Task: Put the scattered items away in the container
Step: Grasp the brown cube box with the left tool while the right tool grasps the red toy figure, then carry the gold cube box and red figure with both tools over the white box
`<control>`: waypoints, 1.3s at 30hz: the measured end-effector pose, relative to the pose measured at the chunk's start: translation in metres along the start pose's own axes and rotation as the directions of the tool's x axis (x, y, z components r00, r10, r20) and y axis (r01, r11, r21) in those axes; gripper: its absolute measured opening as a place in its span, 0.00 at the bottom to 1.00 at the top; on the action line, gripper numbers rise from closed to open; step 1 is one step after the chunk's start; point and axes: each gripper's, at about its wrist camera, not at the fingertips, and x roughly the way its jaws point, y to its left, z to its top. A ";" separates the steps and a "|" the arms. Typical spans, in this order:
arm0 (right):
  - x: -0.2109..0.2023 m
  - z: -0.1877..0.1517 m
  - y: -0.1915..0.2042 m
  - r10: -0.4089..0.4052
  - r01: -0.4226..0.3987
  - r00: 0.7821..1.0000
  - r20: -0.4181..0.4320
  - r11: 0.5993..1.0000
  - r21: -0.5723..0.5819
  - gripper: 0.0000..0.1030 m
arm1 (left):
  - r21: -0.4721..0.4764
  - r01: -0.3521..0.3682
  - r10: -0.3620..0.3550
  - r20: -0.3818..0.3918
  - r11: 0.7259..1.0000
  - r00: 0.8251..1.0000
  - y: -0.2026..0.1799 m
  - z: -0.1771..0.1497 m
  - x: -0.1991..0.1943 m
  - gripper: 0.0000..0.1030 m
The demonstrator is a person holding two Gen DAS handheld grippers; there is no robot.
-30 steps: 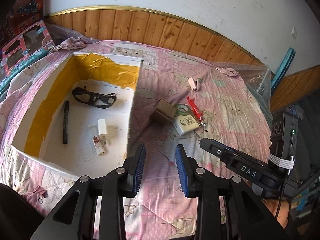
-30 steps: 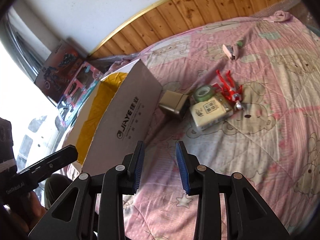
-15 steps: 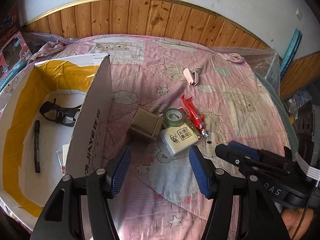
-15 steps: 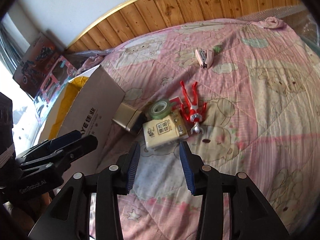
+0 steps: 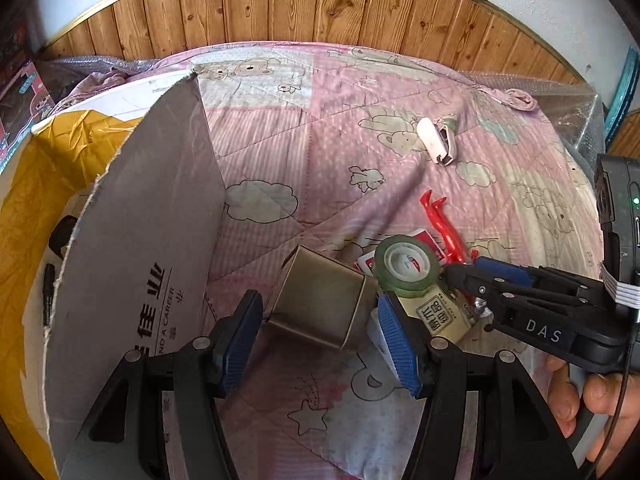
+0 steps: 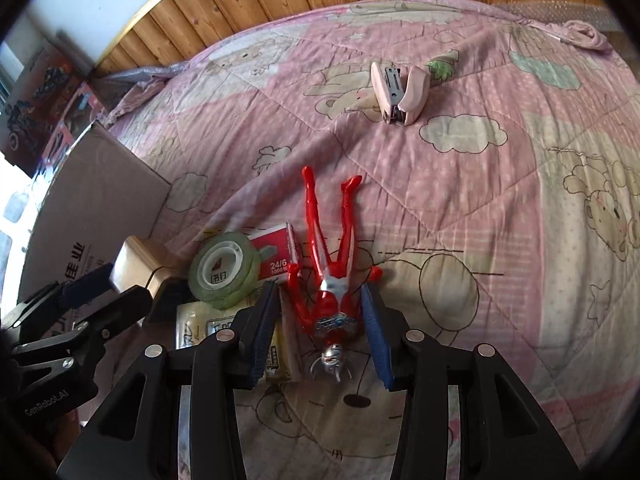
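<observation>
The left gripper (image 5: pixel 320 334), its jaws spread wide and holding nothing, now straddles the small tan box (image 5: pixel 320 300), where half a second ago it hung back from the pile and a second ago stood nearly closed. The right gripper (image 6: pixel 320 320) has also widened and come down so its blue pads flank the red toy figure (image 6: pixel 328 280), not visibly clamped on it. The tape roll (image 6: pixel 224 272) and staple box (image 6: pixel 276 252) lie at ten o'clock from the figure, the pink stapler (image 6: pixel 400 90) well apart at one o'clock, and the cardboard container (image 5: pixel 140 272) sits at nine o'clock from the tan box.
</observation>
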 end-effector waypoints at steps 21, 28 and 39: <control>0.007 0.003 -0.004 -0.058 0.058 0.998 0.010 0.997 -0.050 0.33 | -0.059 0.060 -0.060 -0.001 0.996 0.998 0.008 -0.008 0.024 0.50; -0.007 0.006 -0.013 -0.017 0.017 1.000 0.017 1.000 0.026 0.32 | -0.062 0.082 -0.080 0.038 0.995 0.996 0.006 -0.014 0.000 0.50; -0.032 -0.013 -0.014 0.008 -0.011 0.999 0.039 0.996 0.085 0.32 | -0.077 0.132 -0.129 0.048 0.988 0.990 0.003 -0.026 -0.029 0.50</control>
